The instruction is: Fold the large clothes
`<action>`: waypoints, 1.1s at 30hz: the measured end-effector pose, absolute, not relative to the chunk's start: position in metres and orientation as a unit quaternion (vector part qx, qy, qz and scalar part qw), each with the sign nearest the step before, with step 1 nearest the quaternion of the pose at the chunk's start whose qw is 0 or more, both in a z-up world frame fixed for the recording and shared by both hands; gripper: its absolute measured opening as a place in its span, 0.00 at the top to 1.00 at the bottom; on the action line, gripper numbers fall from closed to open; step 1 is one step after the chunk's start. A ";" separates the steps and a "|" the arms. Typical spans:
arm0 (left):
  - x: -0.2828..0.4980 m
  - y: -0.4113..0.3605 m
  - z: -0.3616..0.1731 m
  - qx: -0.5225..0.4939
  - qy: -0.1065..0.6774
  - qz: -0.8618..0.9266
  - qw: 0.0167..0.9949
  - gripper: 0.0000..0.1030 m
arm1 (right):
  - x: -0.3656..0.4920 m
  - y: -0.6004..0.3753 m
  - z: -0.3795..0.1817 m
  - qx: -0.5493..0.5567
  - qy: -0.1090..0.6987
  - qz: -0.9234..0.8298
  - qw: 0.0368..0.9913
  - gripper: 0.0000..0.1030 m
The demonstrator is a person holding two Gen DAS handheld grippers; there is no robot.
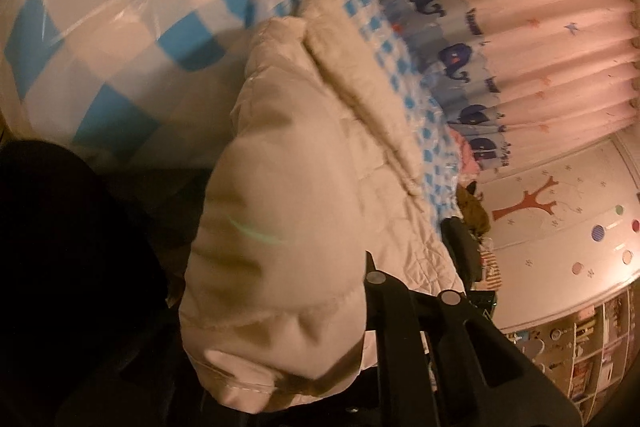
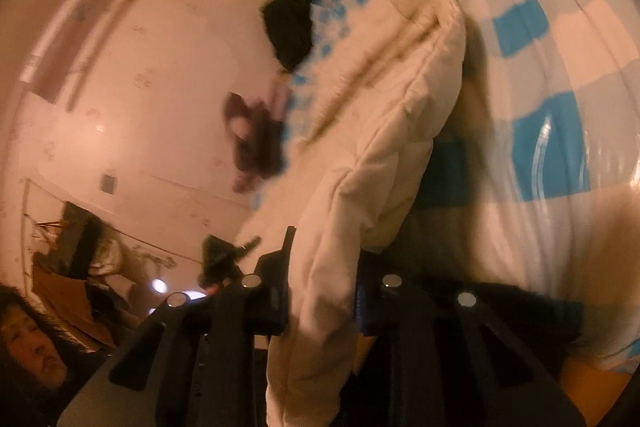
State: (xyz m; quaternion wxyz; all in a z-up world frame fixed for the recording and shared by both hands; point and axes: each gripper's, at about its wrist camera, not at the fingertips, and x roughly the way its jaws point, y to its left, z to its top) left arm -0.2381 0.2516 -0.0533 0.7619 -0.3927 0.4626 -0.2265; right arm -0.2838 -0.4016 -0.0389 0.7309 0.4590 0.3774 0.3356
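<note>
- The cream-white quilted padded jacket (image 1: 320, 131) lies stretched across the blue-and-white checked bed cover under clear plastic sheeting (image 1: 100, 39).
- The left gripper (image 1: 360, 311) has its black fingers pressed together on a bunched end of the jacket, which bulges over and hides one finger.
- The right gripper (image 2: 320, 291) pinches another fold of the same jacket (image 2: 384, 131) between its two black fingers, the cloth hanging down below them.
- A black garment (image 2: 296, 23) lies at the far edge of the bed.
- A pink pleated curtain with a blue whale border (image 1: 560, 39) hangs beyond the bed.
</note>
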 end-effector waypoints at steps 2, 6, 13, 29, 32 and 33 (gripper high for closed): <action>-0.245 0.258 -0.041 -0.397 0.453 -0.238 0.762 0.92 | -0.294 -0.403 -0.034 0.467 0.359 0.344 0.731 0.77; -0.259 0.264 -0.016 -0.409 0.435 -0.262 0.758 0.92 | -0.315 -0.405 -0.024 0.482 0.331 0.357 0.729 0.77; -0.305 0.286 0.002 -0.436 0.413 -0.275 0.751 0.92 | -0.357 -0.401 -0.021 0.505 0.294 0.374 0.721 0.77; -0.270 0.303 0.005 -0.499 0.344 -0.301 0.736 0.92 | -0.320 -0.404 -0.015 0.553 0.176 0.426 0.694 0.77; -0.243 0.295 0.027 -0.493 0.325 -0.315 0.743 0.92 | -0.291 -0.407 -0.001 0.551 0.158 0.435 0.695 0.77; -0.231 0.291 0.037 -0.488 0.317 -0.321 0.747 0.92 | -0.284 -0.408 0.003 0.550 0.154 0.436 0.695 0.77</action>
